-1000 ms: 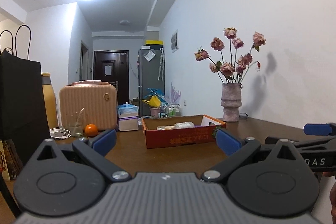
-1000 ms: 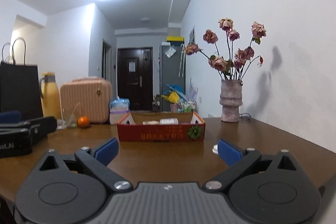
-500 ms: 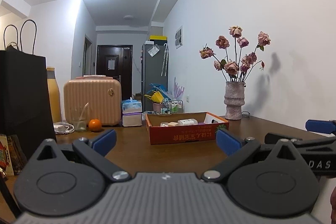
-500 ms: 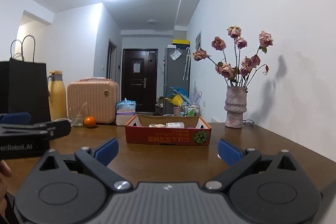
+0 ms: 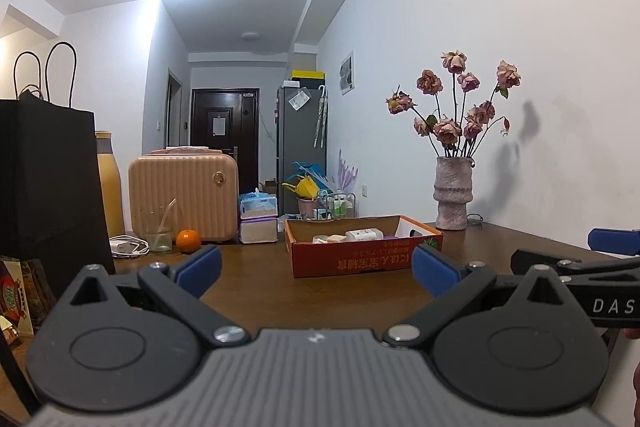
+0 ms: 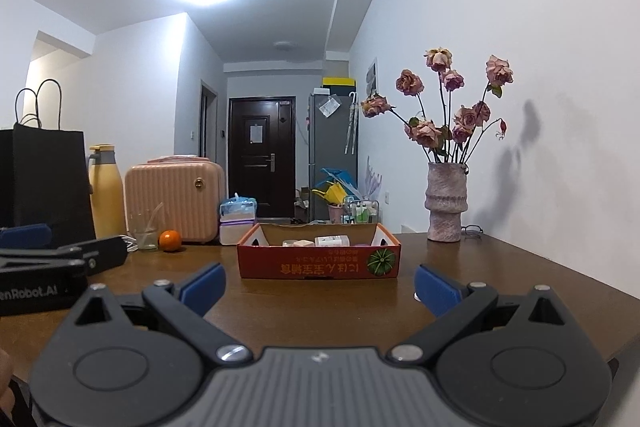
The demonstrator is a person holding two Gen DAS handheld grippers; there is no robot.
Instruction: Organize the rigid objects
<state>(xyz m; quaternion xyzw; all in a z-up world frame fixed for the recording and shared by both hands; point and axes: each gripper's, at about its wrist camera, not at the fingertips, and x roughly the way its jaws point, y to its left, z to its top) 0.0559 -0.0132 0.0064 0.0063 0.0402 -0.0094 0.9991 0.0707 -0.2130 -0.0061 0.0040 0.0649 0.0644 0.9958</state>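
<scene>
Plainly nothing is being handled yet: both grippers are hovering low over the table (image 6: 500, 267), side by side and well short of the box (image 6: 319, 261). Going by size, the bag (image 5: 48, 183), the case (image 5: 183, 193) and the vase (image 6: 444, 203) are standing toward the back, the box is sitting mid-table, and a few small items (image 6: 331, 241) are already lying inside it; I cannot tell what they are. An orange (image 6: 170, 240) and a glass (image 6: 145, 237) are waiting loose by the case, so the sorting looks barely begun. The left gripper (image 5: 316, 269) is holding its jaws wide apart with nothing between them, and the right gripper (image 6: 319, 285) likewise. Against a second ago, both are riding a little higher and nearer the box, which is showing more of its inside.
</scene>
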